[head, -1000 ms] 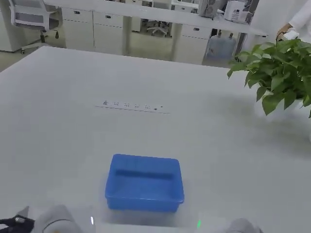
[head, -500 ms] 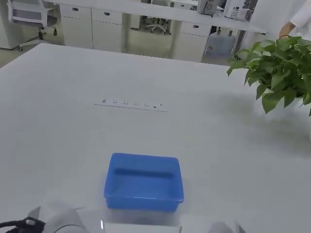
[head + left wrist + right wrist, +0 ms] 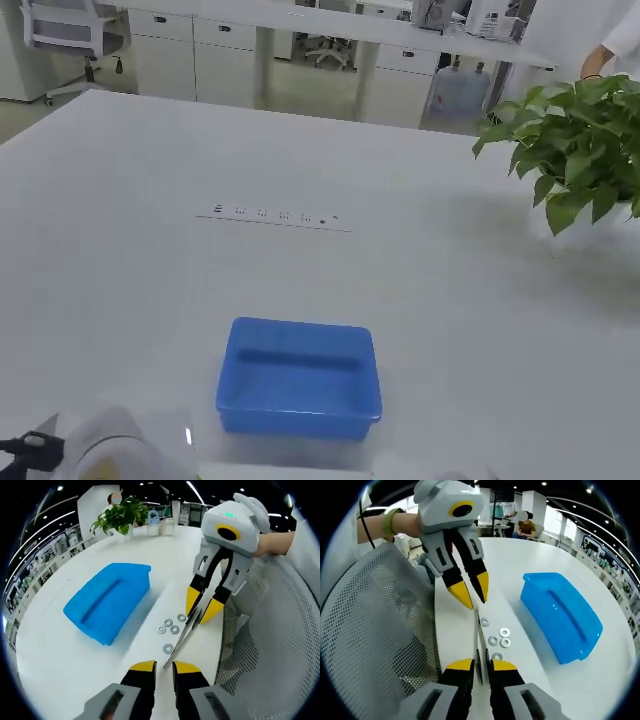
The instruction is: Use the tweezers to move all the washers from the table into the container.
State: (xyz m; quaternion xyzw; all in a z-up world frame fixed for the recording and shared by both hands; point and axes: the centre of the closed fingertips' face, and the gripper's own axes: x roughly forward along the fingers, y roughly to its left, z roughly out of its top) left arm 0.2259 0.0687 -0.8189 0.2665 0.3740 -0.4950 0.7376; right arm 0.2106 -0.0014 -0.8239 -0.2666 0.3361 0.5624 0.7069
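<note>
Several small metal washers (image 3: 170, 627) (image 3: 499, 639) lie on the white table near its front edge. Beside them stands the blue container (image 3: 298, 378) (image 3: 107, 602) (image 3: 562, 612), nothing seen inside. My right gripper (image 3: 202, 605) (image 3: 481, 666) is shut on thin metal tweezers (image 3: 184, 632) (image 3: 479, 645), whose tip rests on the table by the washers. My left gripper (image 3: 165, 667) (image 3: 472, 595) hovers opposite it, its jaws a narrow gap apart with nothing between them. A gripper's grey body (image 3: 110, 450) shows at the head view's lower left.
A potted plant (image 3: 580, 140) (image 3: 120, 515) stands at the table's far right. A socket strip (image 3: 275, 215) is set into the tabletop beyond the container. A grey mesh chair back (image 3: 260, 630) (image 3: 375, 630) lies close behind the table's front edge.
The head camera has wobbled slightly. The blue container has stayed put. The grey gripper body at the lower left has shifted a little to the left.
</note>
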